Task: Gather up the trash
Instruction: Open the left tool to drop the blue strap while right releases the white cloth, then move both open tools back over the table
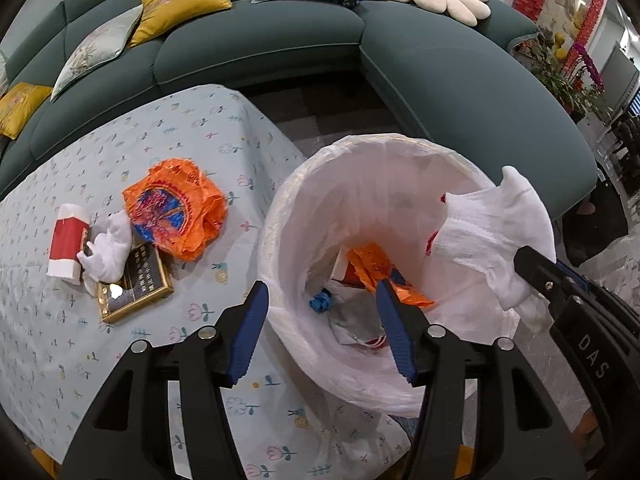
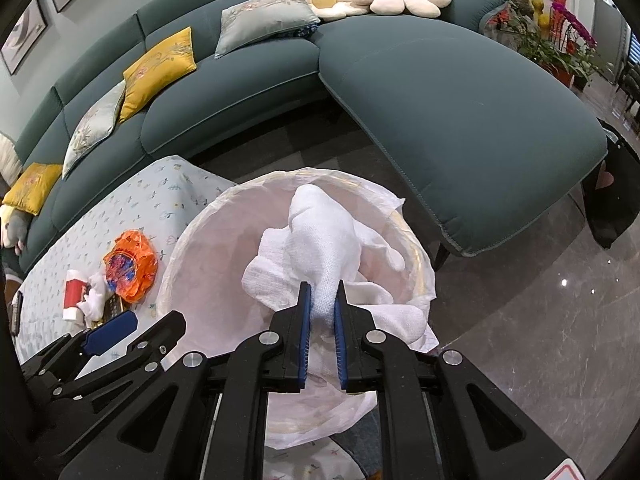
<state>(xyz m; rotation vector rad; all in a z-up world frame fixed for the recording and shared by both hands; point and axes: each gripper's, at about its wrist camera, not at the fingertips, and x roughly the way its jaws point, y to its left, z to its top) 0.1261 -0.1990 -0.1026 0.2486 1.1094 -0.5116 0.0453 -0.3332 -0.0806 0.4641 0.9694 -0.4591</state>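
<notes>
Two tools are seen over the round bin lined with a thin white plastic bag (image 1: 320, 216), which stands at the right edge of the counter covered in a pale blue flower-print cloth (image 1: 168, 148). The right tool (image 2: 323, 300) is closed tightly on a crumpled white paper towel (image 2: 320, 232), pinched by one fold and held above the bin's mouth. The left tool (image 1: 320, 312) stands about half open with nothing between its blue pads; its right finger is placed over the bin, its left over the counter edge.

On the counter, at the left of both frames, more trash is left: a crumpled orange plastic wrapper with blue and red print (image 1: 176, 212), a small wad of white tissue (image 1: 110, 248), a red-and-white paper packet (image 1: 66, 244) and a dark box with a gold rim (image 1: 136, 288).

A miss could be caused by the towel's spread: if it is let go off-centre, a loose flap may catch on the liner rim and hang outside. The light liner could also be dragged by a finger.

Only the left wrist view shows the bin's contents: orange wrapper pieces, a blue scrap and what is possibly a striped packet. Only the right wrist view shows the pinch itself.
</notes>
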